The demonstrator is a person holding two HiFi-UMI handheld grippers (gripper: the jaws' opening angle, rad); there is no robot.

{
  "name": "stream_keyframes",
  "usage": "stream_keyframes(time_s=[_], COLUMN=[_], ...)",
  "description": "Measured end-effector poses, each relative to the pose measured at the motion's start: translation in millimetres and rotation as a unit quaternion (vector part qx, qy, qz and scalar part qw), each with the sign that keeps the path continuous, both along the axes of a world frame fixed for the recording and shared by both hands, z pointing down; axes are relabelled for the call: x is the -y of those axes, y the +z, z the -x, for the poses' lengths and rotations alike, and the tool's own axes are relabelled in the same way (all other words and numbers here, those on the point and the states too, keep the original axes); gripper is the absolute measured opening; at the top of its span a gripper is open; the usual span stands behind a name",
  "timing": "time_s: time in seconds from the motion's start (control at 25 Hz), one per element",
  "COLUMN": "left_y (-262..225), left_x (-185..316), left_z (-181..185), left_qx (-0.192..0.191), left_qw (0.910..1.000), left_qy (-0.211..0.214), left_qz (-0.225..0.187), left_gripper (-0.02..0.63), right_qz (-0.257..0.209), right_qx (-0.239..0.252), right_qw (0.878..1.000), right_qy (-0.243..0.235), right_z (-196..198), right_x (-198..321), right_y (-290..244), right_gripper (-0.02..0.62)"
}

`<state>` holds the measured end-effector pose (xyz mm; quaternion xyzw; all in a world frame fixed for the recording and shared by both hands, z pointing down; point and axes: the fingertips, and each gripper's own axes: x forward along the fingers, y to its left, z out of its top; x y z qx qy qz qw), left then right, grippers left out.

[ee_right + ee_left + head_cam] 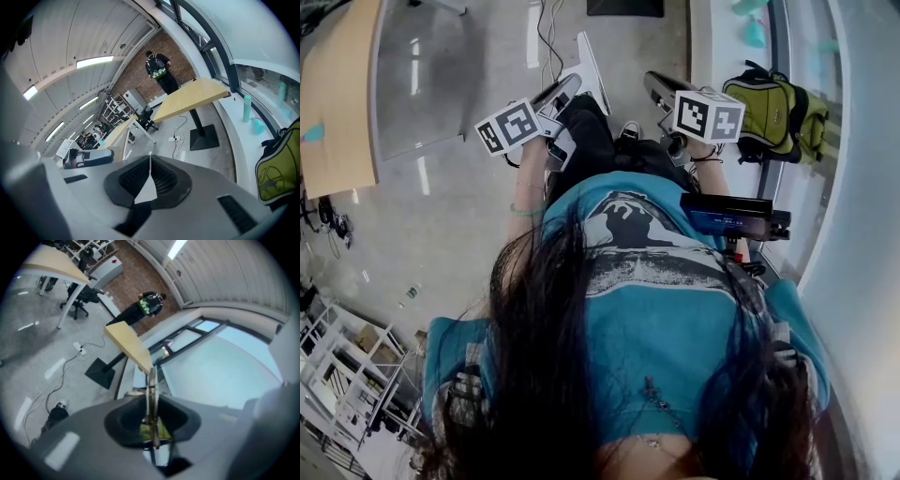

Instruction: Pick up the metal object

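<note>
In the left gripper view a thin flat metal object (151,380) with a toothed edge stands edge-on between the pads, its top above the jaw tips. My left gripper (151,401) is shut on it. From the head view the left gripper (567,89) and its marker cube (508,127) are held out in front of the person's body, above the floor. My right gripper (150,160) is shut, its pads meet at the tip and hold nothing. It points forward (658,90) beside the left one, its cube (708,115) at the right.
A yellow-green backpack (773,108) lies on the window ledge at the right. A wooden table (337,94) stands at the far left, another desk (187,103) ahead. A person (159,68) stands far off. Cables (70,362) trail on the floor. Shelving (347,375) is at the lower left.
</note>
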<state>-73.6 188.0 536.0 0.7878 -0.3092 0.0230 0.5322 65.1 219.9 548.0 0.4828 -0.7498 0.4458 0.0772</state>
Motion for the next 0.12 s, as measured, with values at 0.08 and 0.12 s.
stream_keyframes(time_s=[0.08,0.12], left_y=[-1.8,-2.6], left_x=[0.0,-0.2], left_z=[-0.6,-1.0], left_qx=[0.000,-0.001], left_qw=[1.0000,1.0000], left_qy=[0.000,0.000], left_qz=[-0.001,-0.002], left_gripper=[0.080,0.080], right_qz=[0.001,0.001], right_qx=[-0.001,-0.001], right_qw=[1.000,1.000], right_qy=[0.001,0.002], right_z=[-1.3,-2.0], right_x=[-0.8,-1.1], right_y=[-0.7,-1.0], right_gripper=[0.018,0.020])
